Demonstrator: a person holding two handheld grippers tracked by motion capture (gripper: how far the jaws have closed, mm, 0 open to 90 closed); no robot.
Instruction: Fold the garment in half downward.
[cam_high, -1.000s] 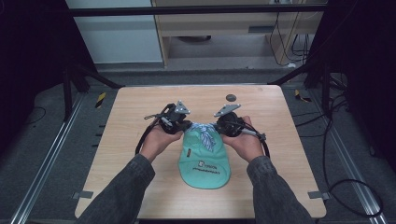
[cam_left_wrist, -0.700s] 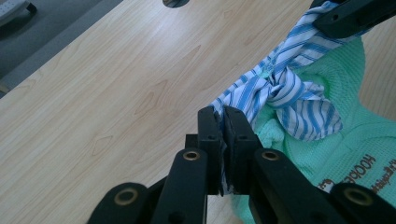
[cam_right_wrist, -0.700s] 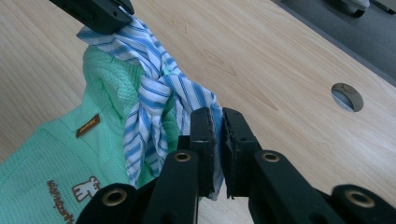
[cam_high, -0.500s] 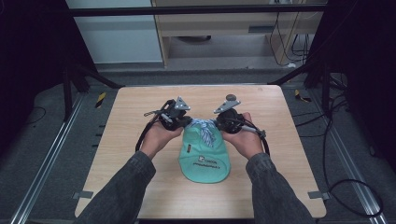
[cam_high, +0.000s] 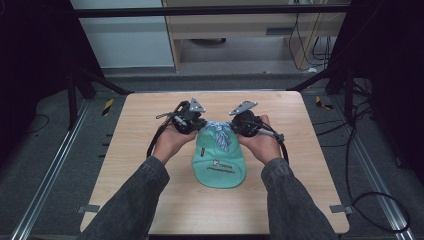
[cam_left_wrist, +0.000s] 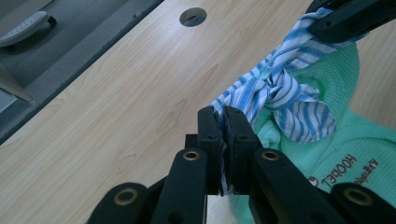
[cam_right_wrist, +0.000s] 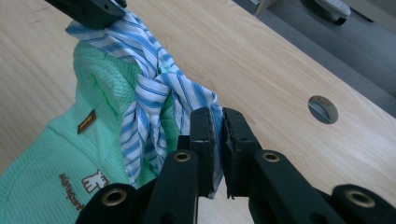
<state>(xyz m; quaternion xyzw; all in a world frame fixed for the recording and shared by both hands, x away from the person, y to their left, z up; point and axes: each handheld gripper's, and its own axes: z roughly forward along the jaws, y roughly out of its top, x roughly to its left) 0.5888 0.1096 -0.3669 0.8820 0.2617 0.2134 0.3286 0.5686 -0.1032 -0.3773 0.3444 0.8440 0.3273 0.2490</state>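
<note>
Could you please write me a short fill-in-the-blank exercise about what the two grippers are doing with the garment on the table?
1. Both grippers are shut on the blue-and-white ____ collar.
2. The body of the garment is ____ in colour.
3. The garment lies on a ____ table.
4. The left gripper and the right gripper grip ____ ends of the collar.

Missing words: striped; green; wooden; opposite

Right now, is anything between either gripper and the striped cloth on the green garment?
Nothing visible. The left gripper and right gripper are each shut directly on an end of the blue-striped cloth, which is knotted at the top of the green garment on the table.
</note>
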